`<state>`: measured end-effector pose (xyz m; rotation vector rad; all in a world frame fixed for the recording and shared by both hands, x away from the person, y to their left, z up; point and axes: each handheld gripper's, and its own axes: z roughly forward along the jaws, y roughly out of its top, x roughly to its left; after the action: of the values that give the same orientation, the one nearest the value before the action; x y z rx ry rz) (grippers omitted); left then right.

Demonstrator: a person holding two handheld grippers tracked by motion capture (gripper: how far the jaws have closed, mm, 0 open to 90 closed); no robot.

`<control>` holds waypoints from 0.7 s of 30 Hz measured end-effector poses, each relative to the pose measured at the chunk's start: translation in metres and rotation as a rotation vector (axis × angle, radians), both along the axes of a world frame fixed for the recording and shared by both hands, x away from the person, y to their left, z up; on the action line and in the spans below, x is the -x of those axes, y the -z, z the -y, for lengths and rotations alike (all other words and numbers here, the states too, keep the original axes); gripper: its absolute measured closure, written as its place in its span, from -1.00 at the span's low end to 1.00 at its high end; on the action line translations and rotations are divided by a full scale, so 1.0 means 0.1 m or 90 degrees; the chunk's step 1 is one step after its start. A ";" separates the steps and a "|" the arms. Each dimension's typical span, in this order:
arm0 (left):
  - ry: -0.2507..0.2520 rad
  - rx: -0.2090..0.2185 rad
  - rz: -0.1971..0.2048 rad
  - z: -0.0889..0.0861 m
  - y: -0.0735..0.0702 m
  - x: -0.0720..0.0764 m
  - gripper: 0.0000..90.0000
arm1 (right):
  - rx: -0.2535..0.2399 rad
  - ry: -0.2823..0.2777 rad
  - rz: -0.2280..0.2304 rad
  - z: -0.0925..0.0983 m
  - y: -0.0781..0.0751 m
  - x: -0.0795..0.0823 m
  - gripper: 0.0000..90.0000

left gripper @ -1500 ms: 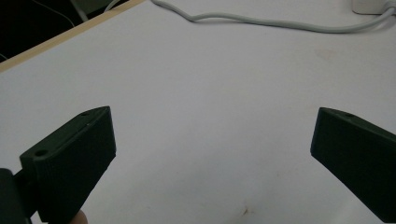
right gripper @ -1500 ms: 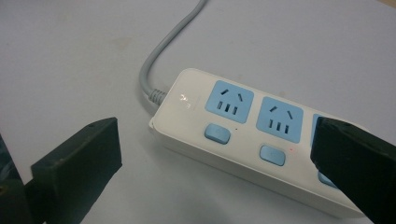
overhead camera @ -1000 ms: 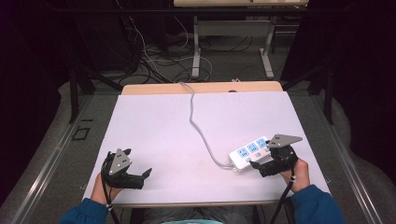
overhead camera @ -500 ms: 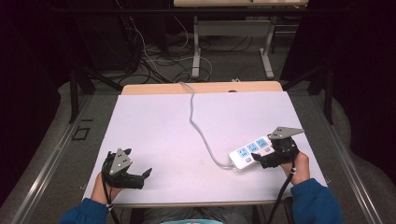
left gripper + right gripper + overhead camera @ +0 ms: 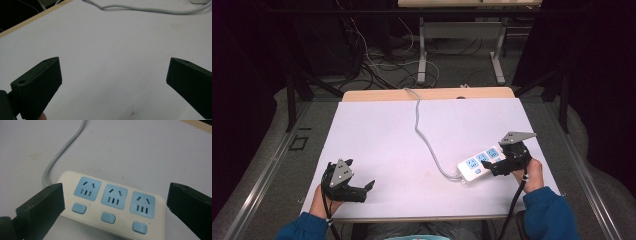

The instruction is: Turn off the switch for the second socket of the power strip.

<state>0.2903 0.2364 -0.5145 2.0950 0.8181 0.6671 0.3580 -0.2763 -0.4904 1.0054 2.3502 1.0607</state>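
The right tool (image 5: pixel 115 202), spread wide, straddles the strip (image 5: pixel 112 207); closing off-centre could press a switch. The left tool (image 5: pixel 364 189), released, rests well left of the strip.

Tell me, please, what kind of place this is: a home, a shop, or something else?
Probably a lab or recording room, not a home. A plain white table holds just a power strip, loose cables lie on the floor behind it, and dark curtains surround the space.
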 end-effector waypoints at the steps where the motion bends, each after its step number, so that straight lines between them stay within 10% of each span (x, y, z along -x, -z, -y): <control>1: 0.000 0.006 -0.007 0.01 0.00 0.01 -1.00 | 0.002 -0.003 0.002 0.00 0.00 -0.01 -0.98; 21: -0.003 0.009 -0.005 0.01 0.00 0.00 -1.00 | -0.004 -0.025 -0.038 0.06 0.08 -0.16 -1.00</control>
<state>0.2899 0.2358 -0.5149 2.0845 0.8300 0.6541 0.3741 -0.2823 -0.4979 1.0111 2.4252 1.0674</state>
